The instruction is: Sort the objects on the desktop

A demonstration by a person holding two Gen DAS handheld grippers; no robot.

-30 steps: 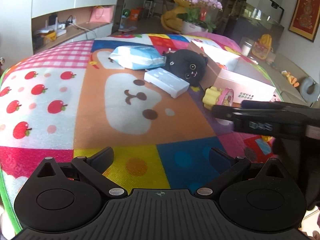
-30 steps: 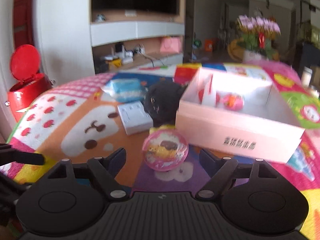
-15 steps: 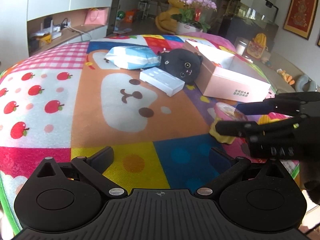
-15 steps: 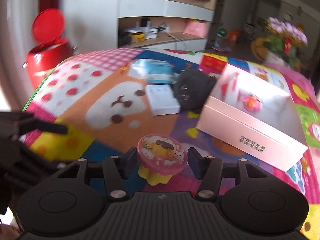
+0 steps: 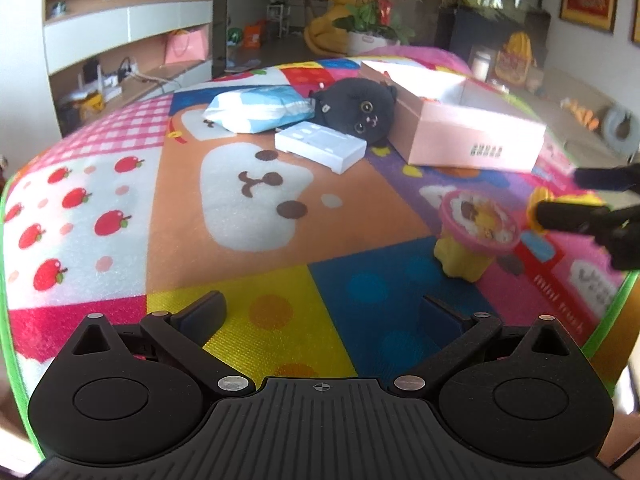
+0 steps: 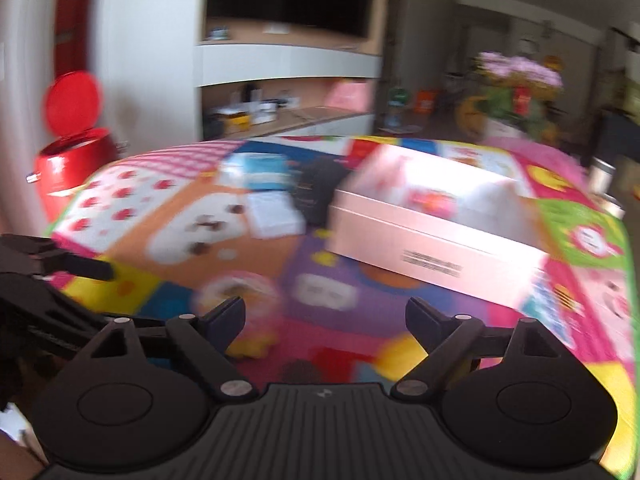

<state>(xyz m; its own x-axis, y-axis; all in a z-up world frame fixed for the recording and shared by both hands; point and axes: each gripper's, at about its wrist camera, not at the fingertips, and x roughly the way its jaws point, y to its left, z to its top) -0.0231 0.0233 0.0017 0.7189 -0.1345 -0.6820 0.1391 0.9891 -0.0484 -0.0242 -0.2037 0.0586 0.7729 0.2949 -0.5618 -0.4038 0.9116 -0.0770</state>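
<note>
Covering the table, a cartoon-print mat (image 5: 256, 216) — shelving (image 5: 120, 40) behind.

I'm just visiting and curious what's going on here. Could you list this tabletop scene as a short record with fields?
surface: colourful cartoon play mat
container: open pink box
toy near front: pink-topped yellow toy, standing on the mat, not held
other items: black cat plush, white flat box, blue-white tissue pack
right tool: jaws opening, nothing between them
left tool: open, empty
</note>
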